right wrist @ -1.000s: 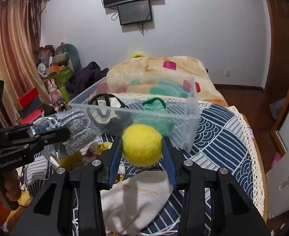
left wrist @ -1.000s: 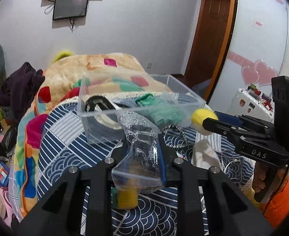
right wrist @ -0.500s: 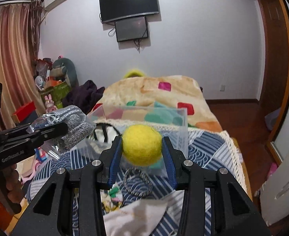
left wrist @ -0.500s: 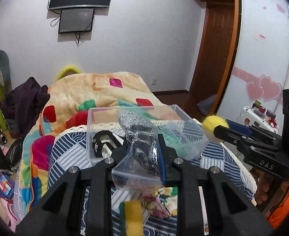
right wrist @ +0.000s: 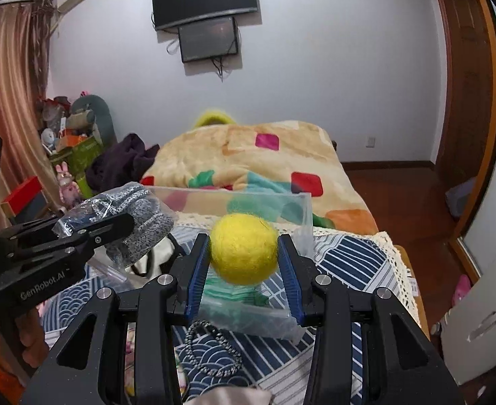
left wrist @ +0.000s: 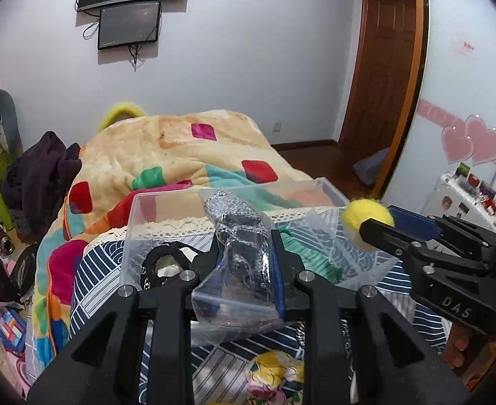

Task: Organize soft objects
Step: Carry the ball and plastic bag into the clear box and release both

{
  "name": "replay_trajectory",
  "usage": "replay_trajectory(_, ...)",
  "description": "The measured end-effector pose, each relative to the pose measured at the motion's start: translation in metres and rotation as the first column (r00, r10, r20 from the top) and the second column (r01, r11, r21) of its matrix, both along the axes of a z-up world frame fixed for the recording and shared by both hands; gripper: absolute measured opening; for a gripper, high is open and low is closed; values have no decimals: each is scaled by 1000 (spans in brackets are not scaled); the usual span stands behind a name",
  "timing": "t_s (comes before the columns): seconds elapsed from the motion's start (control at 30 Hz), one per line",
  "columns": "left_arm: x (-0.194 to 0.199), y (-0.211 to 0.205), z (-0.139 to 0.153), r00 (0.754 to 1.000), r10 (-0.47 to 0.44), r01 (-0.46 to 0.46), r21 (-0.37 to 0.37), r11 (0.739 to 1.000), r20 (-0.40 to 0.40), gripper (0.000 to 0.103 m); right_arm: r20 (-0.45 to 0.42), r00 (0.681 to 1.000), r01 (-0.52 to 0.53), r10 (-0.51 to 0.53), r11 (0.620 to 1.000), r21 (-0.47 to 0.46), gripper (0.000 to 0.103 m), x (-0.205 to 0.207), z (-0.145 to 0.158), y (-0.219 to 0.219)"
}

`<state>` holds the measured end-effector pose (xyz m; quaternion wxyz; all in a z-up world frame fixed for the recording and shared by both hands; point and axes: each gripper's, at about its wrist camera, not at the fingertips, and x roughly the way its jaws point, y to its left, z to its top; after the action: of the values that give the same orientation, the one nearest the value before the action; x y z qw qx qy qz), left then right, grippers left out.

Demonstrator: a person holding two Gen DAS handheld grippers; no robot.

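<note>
A: What lies around the clear plastic bin on the bed?

B: A braided cord loop near the bed's front edge, a floral cloth, and a pale pouch cut off by the frame. The patchwork blanket is heaped behind the bin.

A: How many things are held?

B: Two. The left gripper has its jaws pinching one bagged grey glove, held above the bin's near wall. The right gripper has its jaws clamped on one yellow felt ball, in front of the bin's right end.

A: And inside the bin?

B: One green knit piece and one black-strapped item, partly hidden behind the gripper; I cannot tell what it is.
</note>
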<state>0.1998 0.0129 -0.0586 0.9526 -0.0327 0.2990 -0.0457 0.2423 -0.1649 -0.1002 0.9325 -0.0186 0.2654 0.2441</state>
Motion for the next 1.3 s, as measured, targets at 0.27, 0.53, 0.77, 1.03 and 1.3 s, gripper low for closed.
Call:
replay_trajectory(0.27, 27, -10, -18, 997, -17, 20, 47, 999, -81, 24, -94, 996, -8, 3, 998, -57, 38, 19, -18, 11)
replay_trajectory(0.53, 38, -7, -34, 986, -32, 38, 33, 999, -166, 25, -126, 992, -36, 23, 994, -106, 38, 22, -26, 11)
replay_trajectory(0.77, 27, -3, -30, 988, -36, 38, 10, 999, -152, 57, -146, 989, -44, 31, 996, -82, 52, 21, -24, 2)
replay_trajectory(1.03, 4, 3, -9, 996, -28, 30, 14, 999, -84, 74, -105, 994, -37, 30, 997, -69, 59, 13, -11, -3)
replay_trajectory(1.3, -32, 20, -3, 999, 0, -1, -18, 1000, -45, 81, -26, 1000, -7, 5, 999, -54, 80, -11, 2, -21)
